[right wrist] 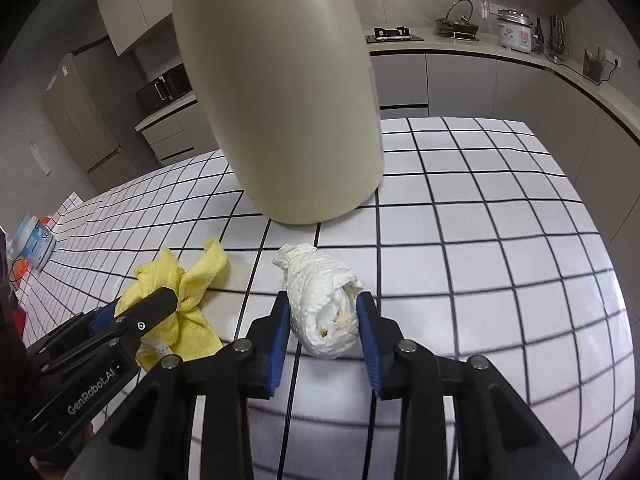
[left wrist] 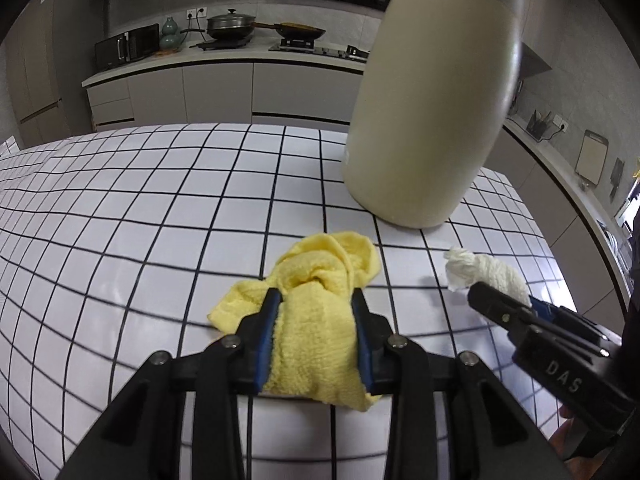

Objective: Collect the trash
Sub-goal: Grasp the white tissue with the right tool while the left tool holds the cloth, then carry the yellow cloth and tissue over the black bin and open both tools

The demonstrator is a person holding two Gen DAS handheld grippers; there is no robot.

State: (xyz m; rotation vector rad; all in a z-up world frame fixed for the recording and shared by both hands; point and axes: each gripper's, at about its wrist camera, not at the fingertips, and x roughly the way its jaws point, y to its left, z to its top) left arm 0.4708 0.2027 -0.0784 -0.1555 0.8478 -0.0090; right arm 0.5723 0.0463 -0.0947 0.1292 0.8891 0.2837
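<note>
The left gripper [left wrist: 316, 300] was clenched on a crumpled yellow cloth [left wrist: 316, 320], which filled the gap between its blue pads and spilled forward and to the left onto the grid-patterned tablecloth [left wrist: 120, 220]. The right gripper [right wrist: 323, 304] was clamped on a wad of white paper towel [right wrist: 324, 300], both pads pressed against the wad's near end while its far end stuck out past the fingertips. The wad was elongated, its long axis running roughly along the fingers, with the narrower twisted end pointing away toward a tall cream-coloured container [right wrist: 280, 100] that stood on the table just beyond both bundles. The cloth had no clear long axis; its bunched folds rose ahead of the left fingertips. The right wrist view alone showed a small jar with a blue label [right wrist: 36, 244] near the table's far left edge, and the open, layered near end of the wad. The left wrist view alone showed the wad's side, protruding beyond the right gripper's black finger [left wrist: 496, 304].
</note>
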